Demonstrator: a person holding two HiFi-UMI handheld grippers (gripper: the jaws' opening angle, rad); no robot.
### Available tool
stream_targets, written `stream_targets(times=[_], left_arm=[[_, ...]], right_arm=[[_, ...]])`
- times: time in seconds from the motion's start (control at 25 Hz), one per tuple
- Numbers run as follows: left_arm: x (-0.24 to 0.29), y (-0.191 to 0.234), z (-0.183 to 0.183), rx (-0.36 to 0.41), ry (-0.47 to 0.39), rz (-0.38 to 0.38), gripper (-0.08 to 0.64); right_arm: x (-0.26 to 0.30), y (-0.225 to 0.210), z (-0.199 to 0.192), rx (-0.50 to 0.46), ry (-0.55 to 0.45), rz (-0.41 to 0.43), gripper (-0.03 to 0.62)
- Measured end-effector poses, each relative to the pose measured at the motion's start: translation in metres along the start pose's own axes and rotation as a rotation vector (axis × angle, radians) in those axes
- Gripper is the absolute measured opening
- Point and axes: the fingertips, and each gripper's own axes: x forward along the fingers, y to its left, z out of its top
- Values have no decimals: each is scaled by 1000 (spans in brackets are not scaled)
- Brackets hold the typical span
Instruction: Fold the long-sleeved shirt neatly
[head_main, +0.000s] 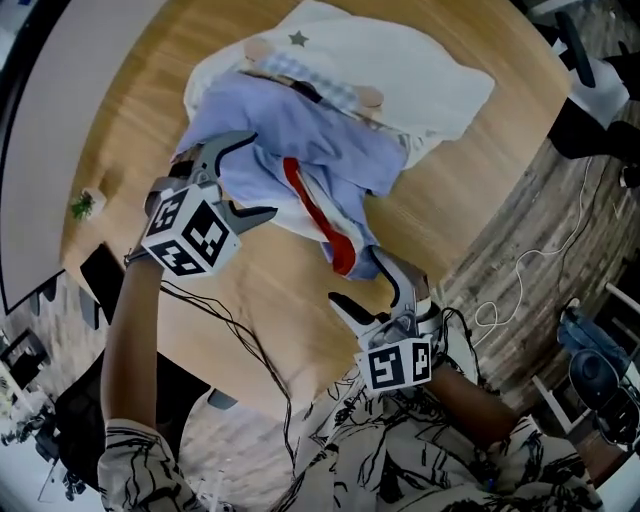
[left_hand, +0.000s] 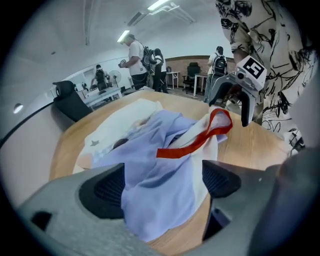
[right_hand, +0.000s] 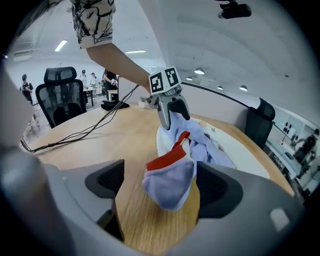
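A crumpled light-blue long-sleeved shirt (head_main: 300, 140) with red trim (head_main: 315, 215) lies on the wooden table (head_main: 470, 160). My left gripper (head_main: 264, 173) is at the shirt's left side, jaws wide. In the left gripper view a fold of blue cloth (left_hand: 160, 195) lies between the pads without being pinched. My right gripper (head_main: 360, 277) is at the near end of the shirt. In the right gripper view a red-edged blue end of the shirt (right_hand: 169, 187) sits between its spread jaws, loose. Each gripper also shows in the other's view, the right gripper (left_hand: 232, 97) and the left gripper (right_hand: 172, 107).
A white garment with a star (head_main: 400, 70) lies under the shirt at the far side. Black cables (head_main: 240, 335) trail over the near table edge. A small green sprig (head_main: 83, 206) sits at the table's left. Office chairs (right_hand: 62, 97) and people (left_hand: 135, 55) stand beyond.
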Motion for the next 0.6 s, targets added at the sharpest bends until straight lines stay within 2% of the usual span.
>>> stream_targets(times=[0.2,0.44,0.6], left_arm=[[18,-2,-3,17,25,-69,452],[32,-4,-1,16,53,-127,294],[36,-8,1,47,82,-148,199]], right_arm=[[5,-9,-5,57,8,-29,415],[5,-17,-7,102,4,-35,298],[3,-22,-7,126,-8,-44,225]])
